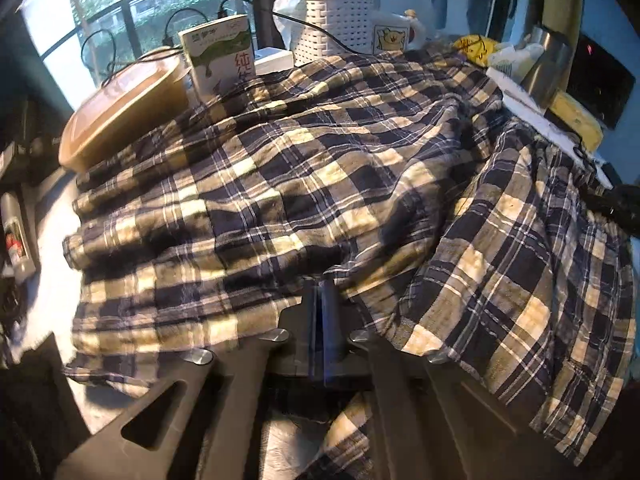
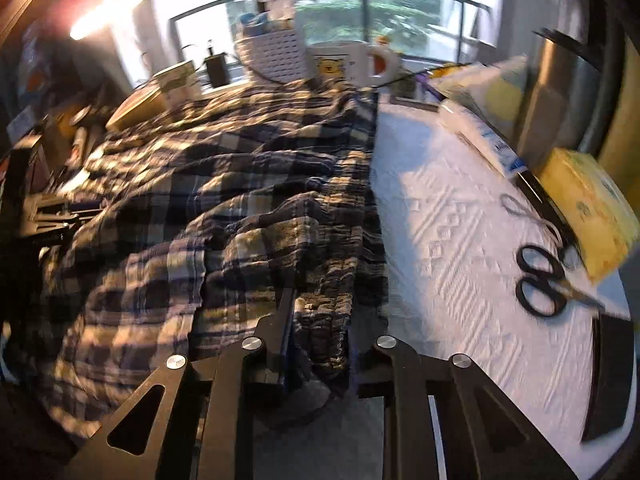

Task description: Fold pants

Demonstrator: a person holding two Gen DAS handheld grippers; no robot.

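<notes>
The navy-and-cream plaid pants lie crumpled across the table, with one part hanging over the near right edge. In the left wrist view my left gripper is shut, its blue pads pressed together and its tips tucked under a fold of the plaid cloth. The right wrist view is blurred. There the pants fill the left half, and my right gripper is shut on a bunched, gathered band of the cloth that fills the narrow gap between the fingers.
Along the back stand a brown lidded container, a carton, a white basket and a bear mug. On the white embossed table cover lie black scissors beside a yellow box.
</notes>
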